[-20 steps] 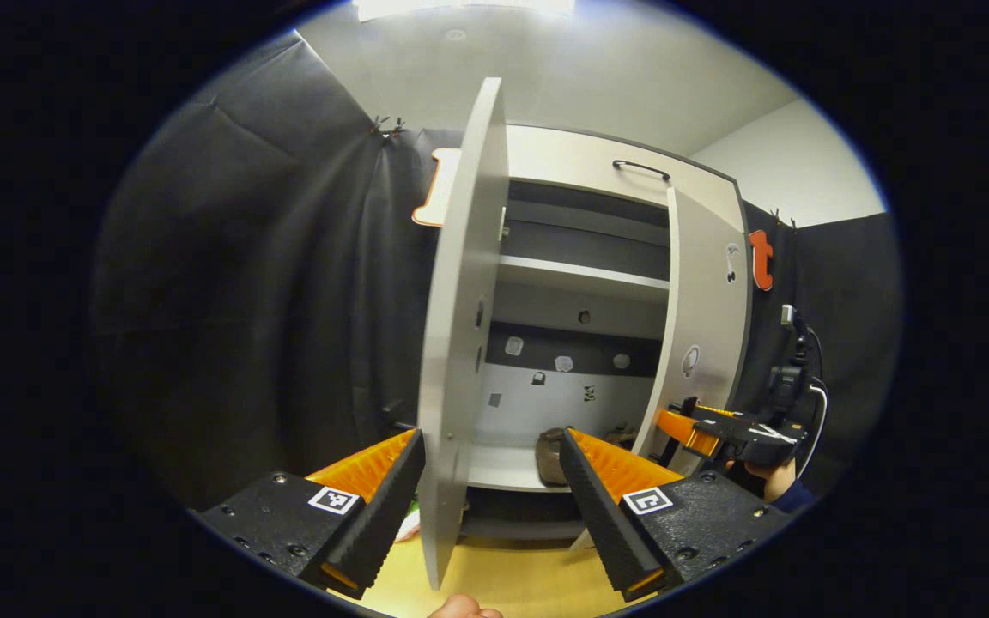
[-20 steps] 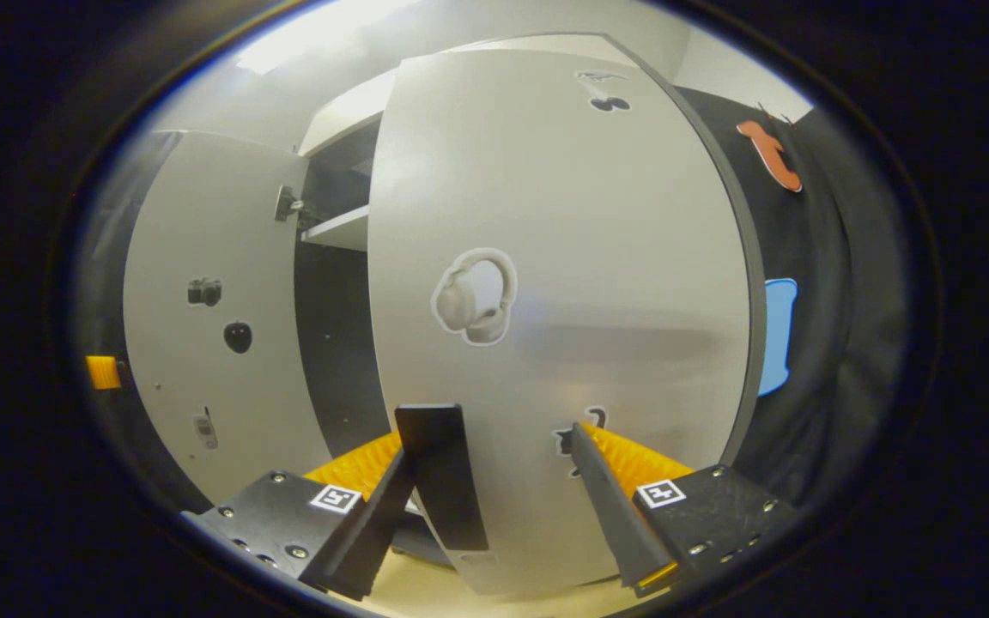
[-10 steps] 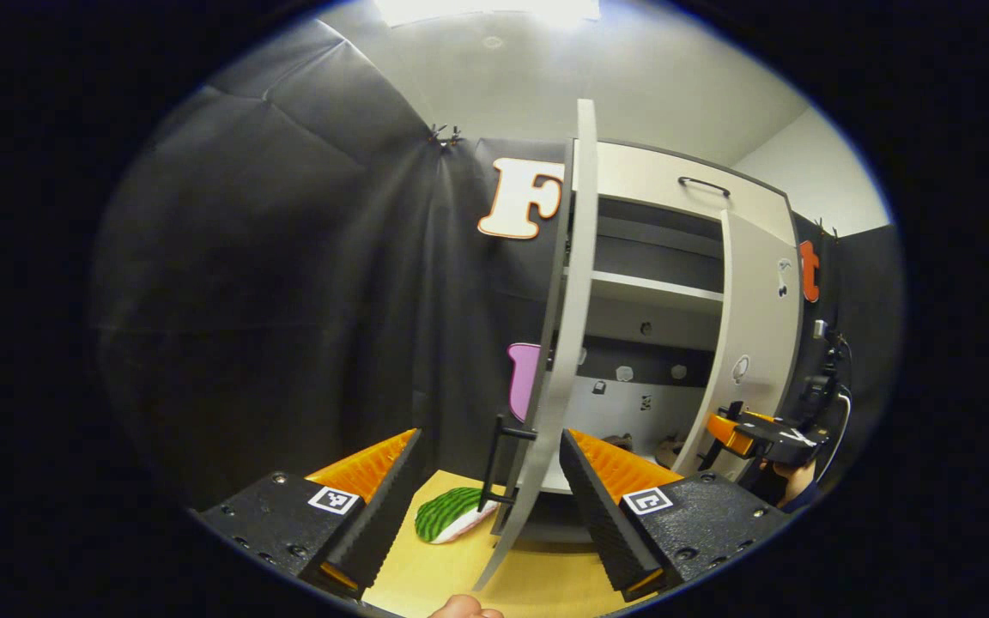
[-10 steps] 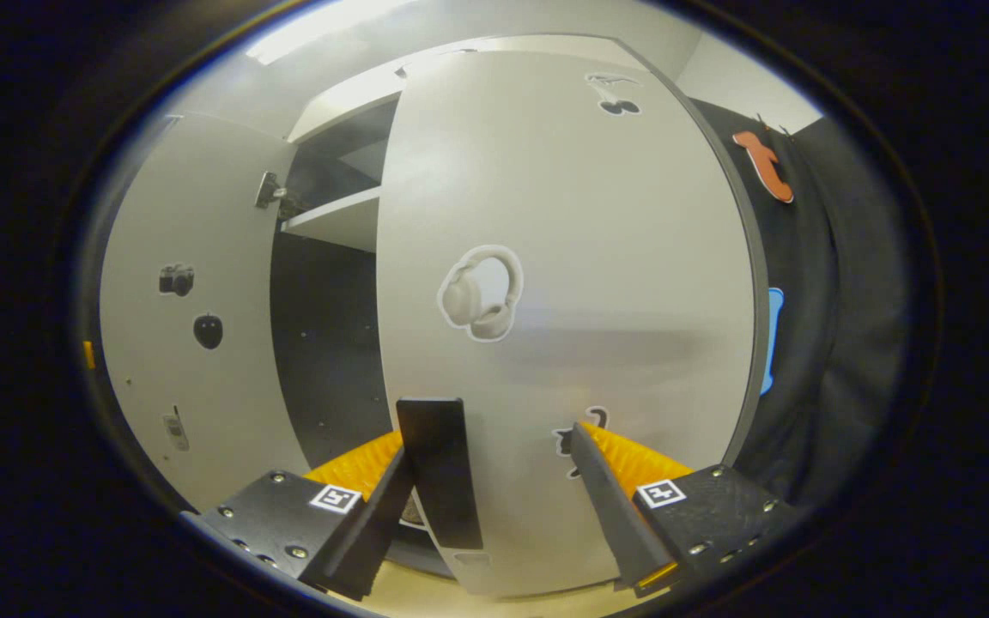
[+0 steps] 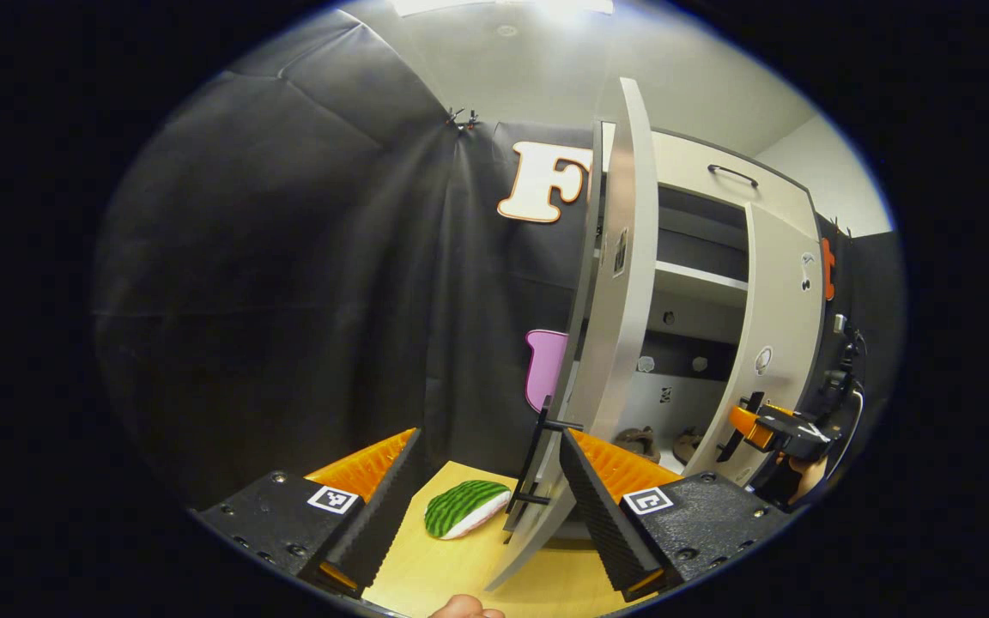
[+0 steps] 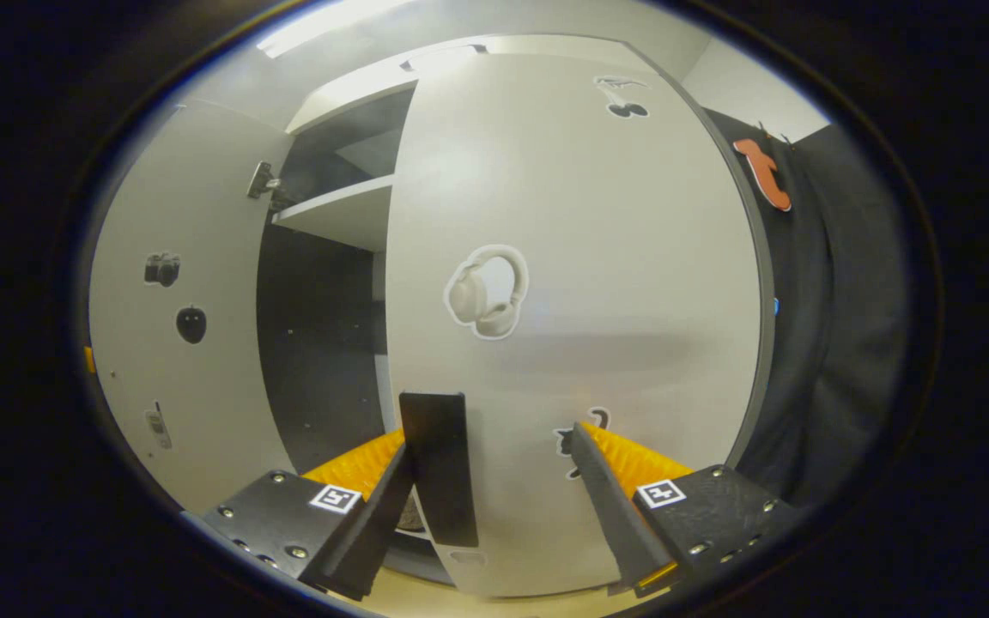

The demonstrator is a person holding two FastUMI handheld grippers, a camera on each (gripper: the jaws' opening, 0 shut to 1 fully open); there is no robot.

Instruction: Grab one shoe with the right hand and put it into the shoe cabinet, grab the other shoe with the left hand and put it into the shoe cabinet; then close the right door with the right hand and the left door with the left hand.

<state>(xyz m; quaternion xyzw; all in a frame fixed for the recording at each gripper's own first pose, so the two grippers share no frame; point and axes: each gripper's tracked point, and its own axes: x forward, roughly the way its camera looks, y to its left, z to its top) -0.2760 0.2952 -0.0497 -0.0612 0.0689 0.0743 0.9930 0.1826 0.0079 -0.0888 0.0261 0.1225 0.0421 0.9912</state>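
currently the left gripper point(image 5: 486, 506) stands wide, its fingers straddling the lower edge of the left door point(image 5: 610, 343) and its black handle point(image 5: 537, 468), gripping neither. both shoes point(image 5: 636, 442) lie on the bottom shelf of the shoe cabinet point(image 5: 700, 283). a watermelon-patterned object point(image 5: 464, 508) lies on the wooden table point(image 5: 452, 571). right gripper point(image 6: 494, 506) also wide, its fingers on either side of the right door handle point(image 6: 439, 468) on the right door point(image 6: 580, 283), which is partly closed; contact cannot be told.
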